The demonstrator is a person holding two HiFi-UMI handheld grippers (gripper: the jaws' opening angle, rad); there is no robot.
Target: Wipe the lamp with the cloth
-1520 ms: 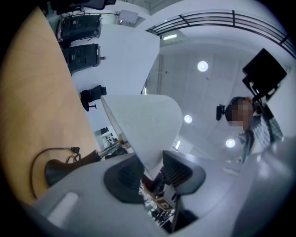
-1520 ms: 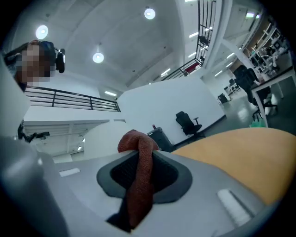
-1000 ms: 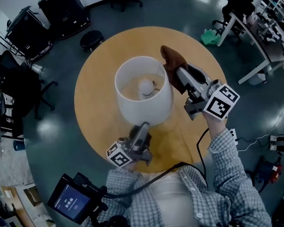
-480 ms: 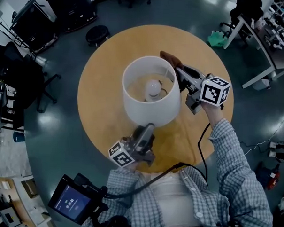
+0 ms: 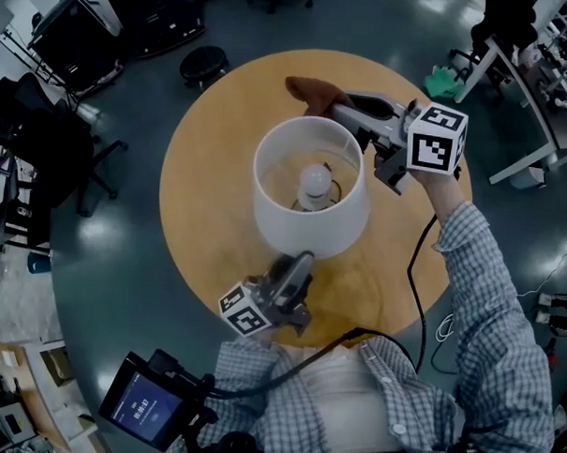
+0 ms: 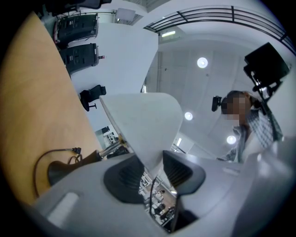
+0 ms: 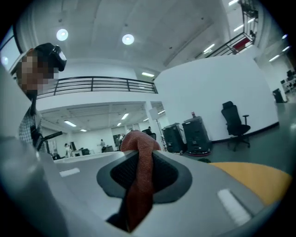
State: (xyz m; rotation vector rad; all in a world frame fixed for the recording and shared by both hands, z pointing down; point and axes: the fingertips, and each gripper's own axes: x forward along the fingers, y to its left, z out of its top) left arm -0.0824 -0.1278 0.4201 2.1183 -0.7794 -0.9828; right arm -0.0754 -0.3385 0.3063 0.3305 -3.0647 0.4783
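Jaws of the left gripper (image 5: 296, 268) pinched on the near edge of the lamp (image 5: 310, 199). Lamp upright mid table (image 5: 199, 217), long way straight up, open top and bulb (image 5: 314, 180) facing up. Brown cloth (image 5: 311, 89) right by the far rim, squeezed tight in the right gripper (image 5: 343, 108). Black-and-white square marks on left cube (image 5: 240, 308) and right cube (image 5: 436, 138).

Round wooden table (image 5: 201, 189), glossy dark floor (image 5: 103, 288)

Head view looks steeply down on the table (image 5: 205, 199), which both close-up gripper views also catch.
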